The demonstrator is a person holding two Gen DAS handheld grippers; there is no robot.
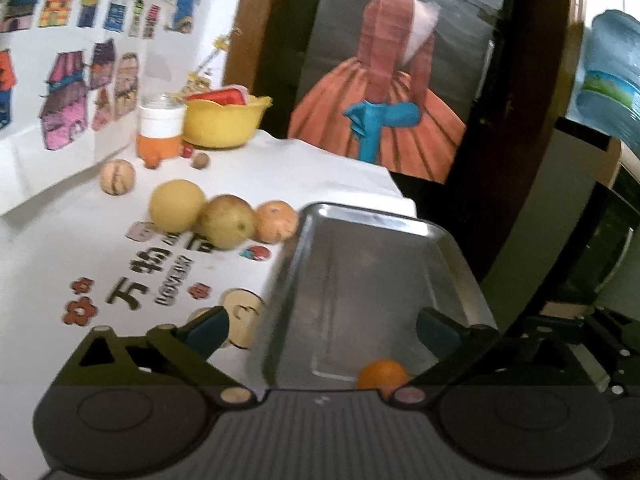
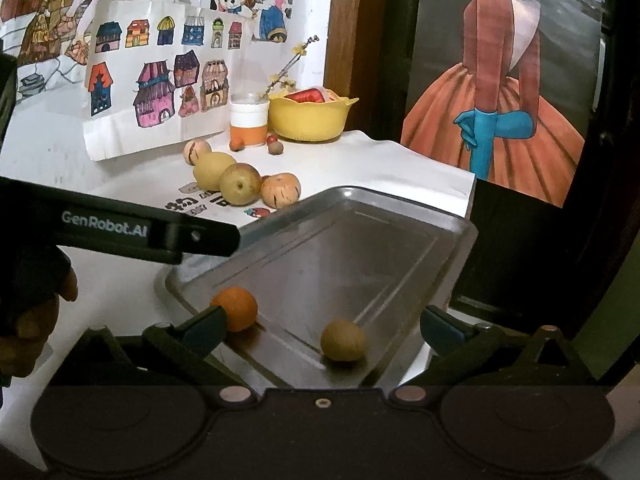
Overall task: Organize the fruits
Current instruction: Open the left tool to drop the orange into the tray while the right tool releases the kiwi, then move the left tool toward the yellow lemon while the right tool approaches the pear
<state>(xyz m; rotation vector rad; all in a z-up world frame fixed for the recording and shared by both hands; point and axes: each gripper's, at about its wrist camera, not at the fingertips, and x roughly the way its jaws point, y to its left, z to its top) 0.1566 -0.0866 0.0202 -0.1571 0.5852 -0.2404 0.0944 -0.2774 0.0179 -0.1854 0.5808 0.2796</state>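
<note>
A steel tray sits at the table's right edge. An orange lies at its near end, and the right wrist view shows that orange beside a brownish-yellow fruit on the tray. My left gripper is open above the tray and holds nothing. My right gripper is open too, with the brownish fruit lying below its fingers. On the cloth left of the tray rest a yellow fruit, a pear, a striped orange fruit and a striped round one.
At the back stand a yellow bowl and a jar with an orange base, with small nuts around it. A propped drawing sheet lines the left. A black bar lettered GenRobot.AI and a gloved hand cross the left.
</note>
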